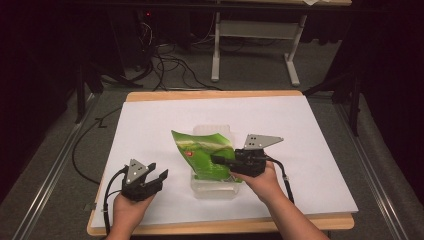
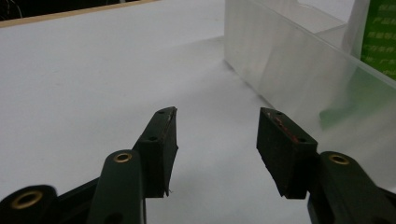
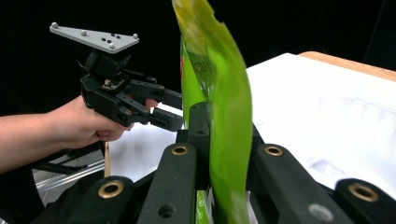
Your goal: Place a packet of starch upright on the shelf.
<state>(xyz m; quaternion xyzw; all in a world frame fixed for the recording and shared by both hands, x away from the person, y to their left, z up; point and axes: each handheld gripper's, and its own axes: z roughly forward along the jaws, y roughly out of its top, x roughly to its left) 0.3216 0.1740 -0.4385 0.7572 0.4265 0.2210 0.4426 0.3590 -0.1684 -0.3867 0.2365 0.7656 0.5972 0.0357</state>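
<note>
Wide white surface point(image 1: 150, 125) lies open left and beyond the clear plastic container point(image 1: 215, 187). That container's wall point(image 2: 299, 65) blocks the left tongs point(image 1: 161, 170) on their right; the upright green bag point(image 1: 205, 155) stands over its middle, clamped in the right tongs point(image 1: 220, 160).

Black tools point(image 1: 161, 176), grey three-cornered plates point(image 1: 261, 141)

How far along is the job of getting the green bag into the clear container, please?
Done: the right gripper has clamped the green bag. In hand: the bag sits over the clear plastic container, apparently partly inside. Left: lowering it fully and releasing. The left gripper waits open beside the container.
</note>
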